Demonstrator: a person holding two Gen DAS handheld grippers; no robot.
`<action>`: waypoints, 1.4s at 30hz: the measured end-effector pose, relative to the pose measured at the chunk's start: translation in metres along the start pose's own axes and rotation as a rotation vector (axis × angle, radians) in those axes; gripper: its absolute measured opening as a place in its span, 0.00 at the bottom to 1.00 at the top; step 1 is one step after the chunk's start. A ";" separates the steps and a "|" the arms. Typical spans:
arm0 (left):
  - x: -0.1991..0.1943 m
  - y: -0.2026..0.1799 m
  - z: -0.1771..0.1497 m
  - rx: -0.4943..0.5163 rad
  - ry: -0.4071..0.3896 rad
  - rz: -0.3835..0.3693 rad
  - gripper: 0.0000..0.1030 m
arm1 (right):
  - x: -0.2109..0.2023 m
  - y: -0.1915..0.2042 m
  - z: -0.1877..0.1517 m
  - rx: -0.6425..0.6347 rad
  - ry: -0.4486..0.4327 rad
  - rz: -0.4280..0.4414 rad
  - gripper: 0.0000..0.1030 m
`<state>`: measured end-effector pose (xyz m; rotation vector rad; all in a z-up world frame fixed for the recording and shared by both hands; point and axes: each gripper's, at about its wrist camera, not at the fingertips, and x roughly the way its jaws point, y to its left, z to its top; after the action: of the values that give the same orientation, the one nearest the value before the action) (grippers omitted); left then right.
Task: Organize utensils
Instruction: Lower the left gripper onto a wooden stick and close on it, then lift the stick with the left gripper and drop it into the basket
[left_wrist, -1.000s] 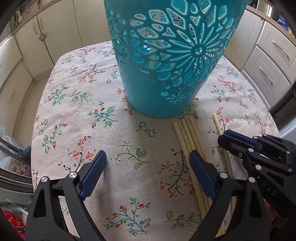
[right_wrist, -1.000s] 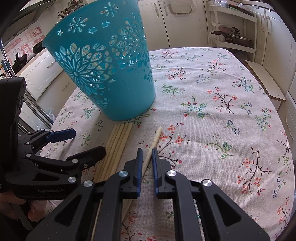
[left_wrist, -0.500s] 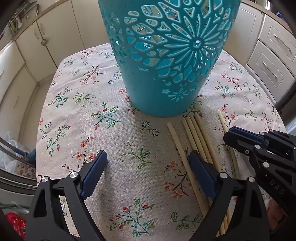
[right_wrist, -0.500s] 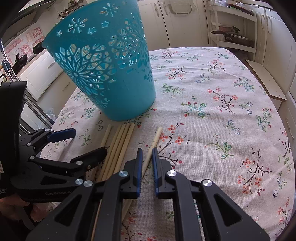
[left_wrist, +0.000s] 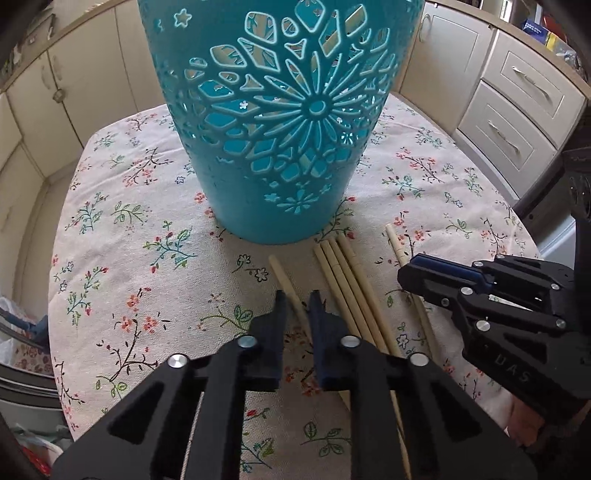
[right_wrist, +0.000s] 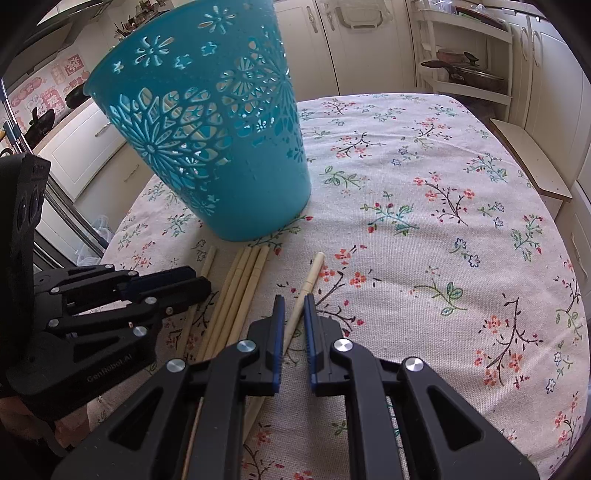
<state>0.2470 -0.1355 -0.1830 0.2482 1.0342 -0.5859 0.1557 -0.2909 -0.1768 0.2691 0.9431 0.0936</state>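
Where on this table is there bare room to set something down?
Bare cloth lies right of the basket and the right gripper, out to the tablecloth edge, and left of the left gripper. It is crowded in front of the basket: chopsticks and both grippers.

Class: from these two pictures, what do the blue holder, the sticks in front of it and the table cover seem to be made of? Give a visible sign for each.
Holder: probably moulded plastic, smooth with a slight sheen, with clean flower cut-outs.
Sticks: likely bamboo or wood, pale, matt; they look like chopsticks.
Table cover: woven cloth, matt, with visible weave and a printed flower pattern.
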 end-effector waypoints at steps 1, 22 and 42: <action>0.000 0.001 0.000 0.002 0.001 -0.004 0.10 | 0.000 0.000 0.000 0.000 0.000 0.000 0.11; 0.002 -0.014 0.003 0.128 0.023 0.044 0.06 | 0.001 -0.002 0.001 0.007 0.000 0.016 0.12; -0.189 0.031 0.107 -0.076 -0.552 -0.284 0.05 | -0.001 -0.007 0.001 0.034 -0.008 0.038 0.12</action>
<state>0.2714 -0.0949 0.0314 -0.1302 0.5542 -0.8132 0.1558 -0.2975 -0.1775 0.3192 0.9321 0.1115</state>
